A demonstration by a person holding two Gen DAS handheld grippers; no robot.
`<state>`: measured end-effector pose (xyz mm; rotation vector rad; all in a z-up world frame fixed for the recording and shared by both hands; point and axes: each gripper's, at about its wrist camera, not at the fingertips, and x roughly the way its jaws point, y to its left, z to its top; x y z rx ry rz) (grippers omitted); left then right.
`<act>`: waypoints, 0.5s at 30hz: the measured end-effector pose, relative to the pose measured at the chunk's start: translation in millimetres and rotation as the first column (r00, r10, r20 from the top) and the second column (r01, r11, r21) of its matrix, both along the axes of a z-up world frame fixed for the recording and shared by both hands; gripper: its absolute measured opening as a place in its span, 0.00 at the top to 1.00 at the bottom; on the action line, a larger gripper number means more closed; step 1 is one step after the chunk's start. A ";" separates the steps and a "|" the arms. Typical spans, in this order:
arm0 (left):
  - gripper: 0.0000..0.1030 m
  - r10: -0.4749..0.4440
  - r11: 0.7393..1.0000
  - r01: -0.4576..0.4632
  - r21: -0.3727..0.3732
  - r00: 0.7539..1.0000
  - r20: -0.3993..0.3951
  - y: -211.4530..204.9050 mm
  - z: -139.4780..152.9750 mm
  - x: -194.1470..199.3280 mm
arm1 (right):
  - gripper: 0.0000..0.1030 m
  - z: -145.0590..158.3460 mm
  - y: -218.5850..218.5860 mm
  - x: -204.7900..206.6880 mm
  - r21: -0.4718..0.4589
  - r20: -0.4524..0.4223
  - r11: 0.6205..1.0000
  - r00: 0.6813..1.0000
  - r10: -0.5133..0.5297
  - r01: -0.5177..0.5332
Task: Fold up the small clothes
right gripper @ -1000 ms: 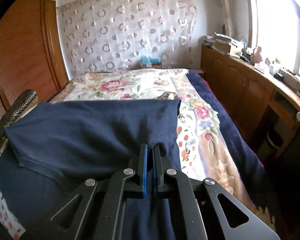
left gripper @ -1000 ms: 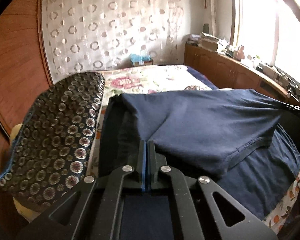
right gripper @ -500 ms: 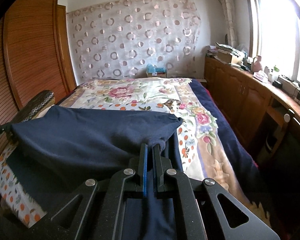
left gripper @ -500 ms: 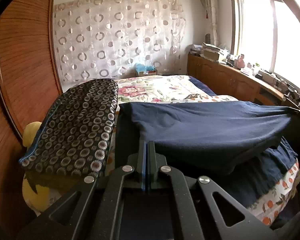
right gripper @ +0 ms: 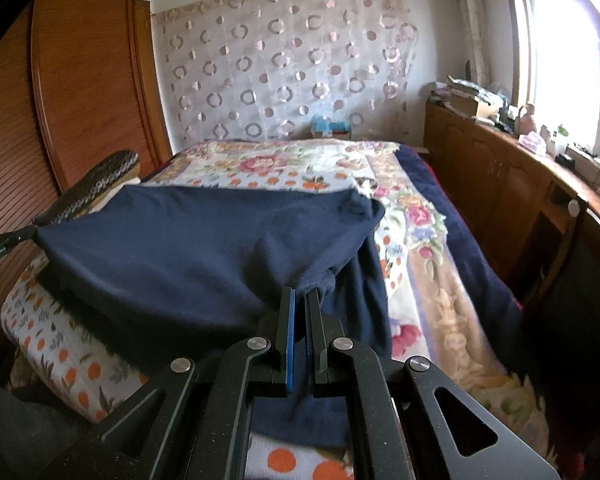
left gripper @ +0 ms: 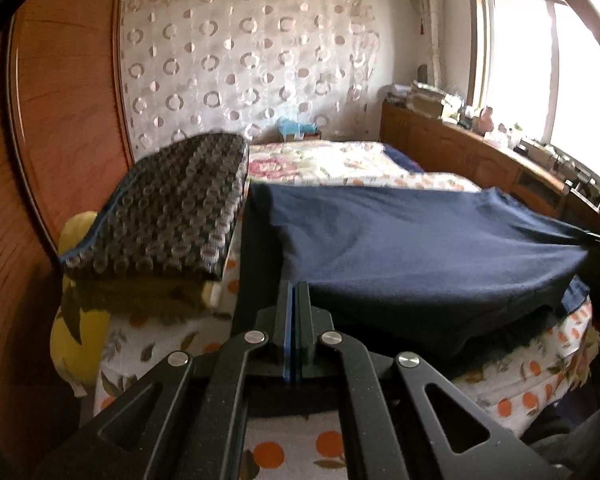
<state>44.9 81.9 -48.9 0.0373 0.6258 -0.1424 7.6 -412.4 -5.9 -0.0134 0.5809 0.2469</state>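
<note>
Both the left tongs (left gripper: pixel 296 292) and right tongs (right gripper: pixel 300 300) are pinched on the navy garment (left gripper: pixel 420 240), stretched above the bed (right gripper: pixel 284 168) toward twelve o'clock; mid-fold, I judge, the next move needs both lowering evenly.

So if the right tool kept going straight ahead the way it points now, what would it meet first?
The right tool is already clamped on the navy garment, so that cloth comes first. Beyond it the line runs over the floral bedspread toward the circle-patterned curtain; depth is hard to judge.
</note>
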 end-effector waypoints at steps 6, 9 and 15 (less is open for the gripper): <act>0.96 0.001 1.000 -0.002 -0.009 0.998 -0.057 1.8 -15.1 1.4 | 0.96 -15.6 3.6 16.2 -0.026 -0.058 1.000 0.998 -0.013 0.011; 0.82 0.012 1.000 -0.012 -0.009 0.998 -0.057 3.7 -14.8 -2.7 | 0.90 -14.2 8.1 22.6 -0.061 -0.069 0.998 0.997 -0.015 0.010; 0.55 0.002 0.999 -0.003 -0.035 0.999 -0.052 6.9 -10.5 -11.6 | 0.57 1.9 17.9 20.6 -0.143 -0.031 0.989 0.999 -0.026 0.021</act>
